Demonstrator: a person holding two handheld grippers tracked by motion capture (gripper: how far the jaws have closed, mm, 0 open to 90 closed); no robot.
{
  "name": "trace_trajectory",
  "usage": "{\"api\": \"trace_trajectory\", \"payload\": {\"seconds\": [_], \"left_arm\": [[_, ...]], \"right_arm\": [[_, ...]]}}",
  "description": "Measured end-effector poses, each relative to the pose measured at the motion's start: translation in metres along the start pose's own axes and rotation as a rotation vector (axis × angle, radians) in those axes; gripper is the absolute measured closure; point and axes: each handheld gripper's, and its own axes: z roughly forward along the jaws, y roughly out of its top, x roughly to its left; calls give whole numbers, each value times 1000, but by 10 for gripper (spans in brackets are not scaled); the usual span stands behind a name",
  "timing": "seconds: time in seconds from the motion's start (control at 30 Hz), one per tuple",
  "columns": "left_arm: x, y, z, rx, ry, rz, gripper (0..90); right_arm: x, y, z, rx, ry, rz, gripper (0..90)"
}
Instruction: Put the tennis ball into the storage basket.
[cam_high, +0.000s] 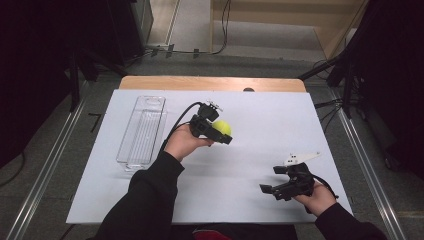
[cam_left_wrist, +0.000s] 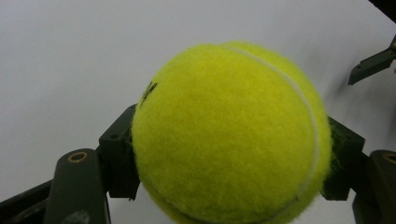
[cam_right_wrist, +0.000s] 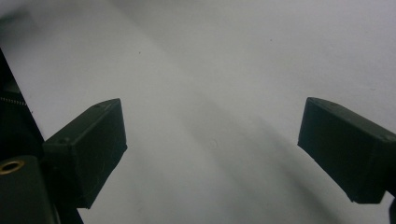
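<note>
A yellow-green tennis ball (cam_high: 223, 127) (cam_left_wrist: 231, 135) sits clamped between the black jaws of my left gripper (cam_high: 221, 131) (cam_left_wrist: 231, 163), near the middle of the white table sheet (cam_high: 260, 115). The pads press on both sides of the ball. My right gripper (cam_high: 272, 182) (cam_right_wrist: 212, 154) rests low at the front right of the sheet, jaws wide apart with only bare white surface between them. Its jaw tip (cam_left_wrist: 373, 63) shows at the right edge of the left gripper view.
A clear, long plastic bin (cam_high: 142, 131) lies on the left part of the sheet, lengthwise away from me. The wooden table edge (cam_high: 210, 82) runs along the far side. Metal rails and dark stands flank the table.
</note>
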Motion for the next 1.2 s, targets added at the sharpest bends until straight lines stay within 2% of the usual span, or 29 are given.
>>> {"api": "trace_trajectory", "payload": {"seconds": [0.23,0.5,0.97,1.2], "left_arm": [[-1,0,-9,-5,-18,-6,268],[3,0,-20,-19,-11,5,268],[10,-2,-36,-35,6,-16,268],[12,-3,-42,-37,7,-11,268]], "right_arm": [[0,0,0,0,0,3,60],[1,0,0,-1,1,2,60],[1,0,-1,-2,-2,-1,60],[1,0,-1,-3,-2,0,60]]}}
